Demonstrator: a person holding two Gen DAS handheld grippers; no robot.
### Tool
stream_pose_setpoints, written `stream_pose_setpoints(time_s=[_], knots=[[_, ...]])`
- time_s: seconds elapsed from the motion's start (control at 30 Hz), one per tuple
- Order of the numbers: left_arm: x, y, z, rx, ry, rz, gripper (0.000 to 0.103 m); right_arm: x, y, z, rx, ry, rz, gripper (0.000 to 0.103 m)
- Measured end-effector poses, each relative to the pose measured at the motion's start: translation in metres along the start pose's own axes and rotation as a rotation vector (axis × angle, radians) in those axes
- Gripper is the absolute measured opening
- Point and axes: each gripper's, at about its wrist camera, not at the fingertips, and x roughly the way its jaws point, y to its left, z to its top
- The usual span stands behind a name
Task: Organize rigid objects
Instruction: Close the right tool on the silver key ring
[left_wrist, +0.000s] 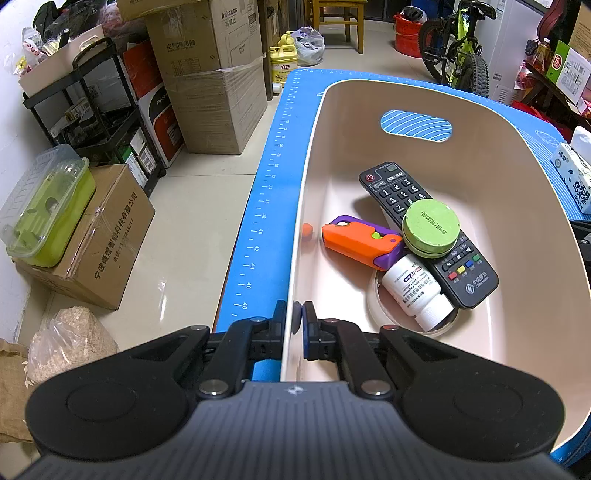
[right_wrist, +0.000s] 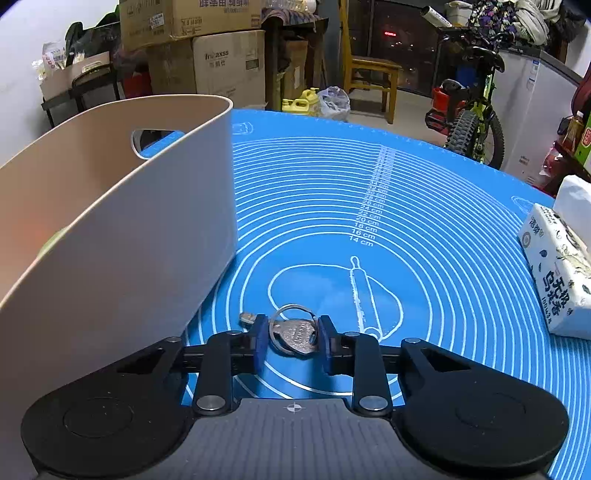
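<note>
A beige bin (left_wrist: 314, 147) stands on the blue mat. It holds a black remote (left_wrist: 461, 273), a green round tin (left_wrist: 430, 227), an orange and purple toy (left_wrist: 354, 242) and a white pill bottle (left_wrist: 413, 291). My left gripper (left_wrist: 294, 321) is shut on the bin's left wall near its near corner. In the right wrist view the bin (right_wrist: 129, 258) is at the left. My right gripper (right_wrist: 291, 338) is low on the mat, its fingers on either side of a set of keys on a ring (right_wrist: 293, 332), touching or nearly touching them.
A tissue pack (right_wrist: 557, 273) lies on the mat (right_wrist: 424, 221) at the right; it also shows in the left wrist view (left_wrist: 572, 181). Cardboard boxes (left_wrist: 218, 92), a black cart, a chair and a bicycle (right_wrist: 469, 122) stand on the floor beyond the table.
</note>
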Motion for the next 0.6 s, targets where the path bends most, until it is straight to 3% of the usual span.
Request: stream_pose_setpoints(time_s=[0.4, 0.47, 0.6], knots=[[0.0001, -0.0002, 0.0001, 0.0, 0.0, 0.001, 0.009, 0.0058, -0.0068, 0.0023, 0.01, -0.05, 0.034, 0.037], [0.0001, -0.0001, 0.0001, 0.0, 0.0, 0.001, 0.009, 0.0026, -0.0057, 0.0015, -0.004, -0.072, 0.047, 0.014], [0.0, 0.0, -0.0001, 0.001, 0.0, 0.002, 0.009, 0.0004, -0.0045, 0.0008, -0.017, -0.071, 0.033, 0.013]])
